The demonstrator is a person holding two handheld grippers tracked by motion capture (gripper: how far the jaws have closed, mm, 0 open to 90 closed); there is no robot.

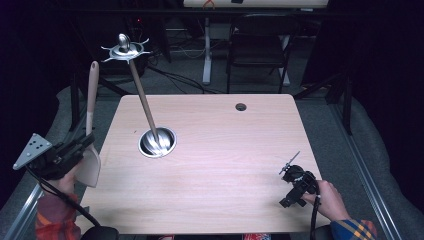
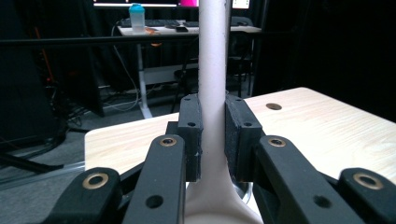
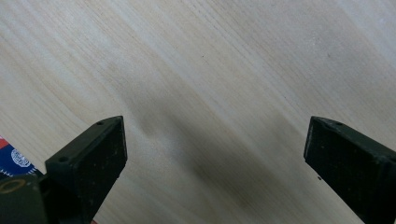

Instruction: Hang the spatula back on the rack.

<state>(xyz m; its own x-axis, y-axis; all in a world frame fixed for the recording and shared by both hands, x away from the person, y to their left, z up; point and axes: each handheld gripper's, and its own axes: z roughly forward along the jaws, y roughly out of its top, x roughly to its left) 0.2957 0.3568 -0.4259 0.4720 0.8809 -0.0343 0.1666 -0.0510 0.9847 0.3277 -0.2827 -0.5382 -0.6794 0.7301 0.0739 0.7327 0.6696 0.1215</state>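
Spatula (image 1: 91, 120), pale and long-handled, stands nearly upright at the left edge of the desk (image 1: 225, 165), its broad blade (image 1: 91, 167) pointing down and its handle rising past the desk's far-left corner. The left gripper (image 1: 75, 150) is clamped on the handle just above the blade; in the left gripper view its two black pads (image 2: 238, 135) press flat against either side of the handle (image 2: 212, 70). A person's left hand (image 1: 62, 182) holds this gripper from below.

Right of the spatula, near the desk's middle, a steel cup (image 1: 157, 142) sits sunk in the surface, and a long-handled skimmer (image 1: 142, 100) leans out of it, its round wire head (image 1: 125, 49) up; what exactly the head is remains hard to tell.

Well apart, at the near right corner, the right gripper (image 1: 295, 187) rests low over bare wood with its jaws spread wide and nothing between them.
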